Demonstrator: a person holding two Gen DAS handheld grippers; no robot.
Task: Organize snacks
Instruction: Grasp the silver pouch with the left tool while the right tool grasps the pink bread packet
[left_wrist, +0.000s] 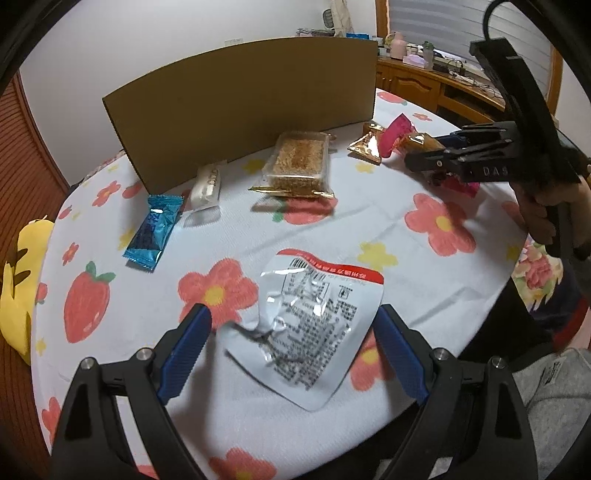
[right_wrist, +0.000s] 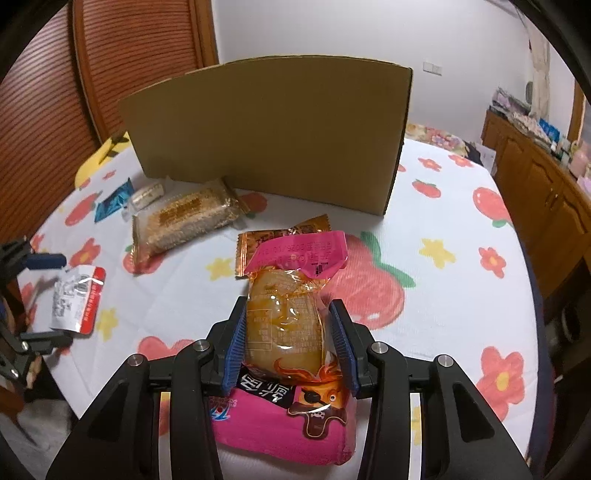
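At lower centre, the right gripper clenches a pink-topped snack packet above the floral surface, while the left gripper straddles, released, a crumpled white pouch.

Left gripper low over table, near edge; jaws spread wide either side of white pouch, not touching it. Blue wrapper toward left edge. Crumb cake and white bar at foot of cardboard, far side. Right gripper near right edge, clamped on pink packet; gold packet beside it.
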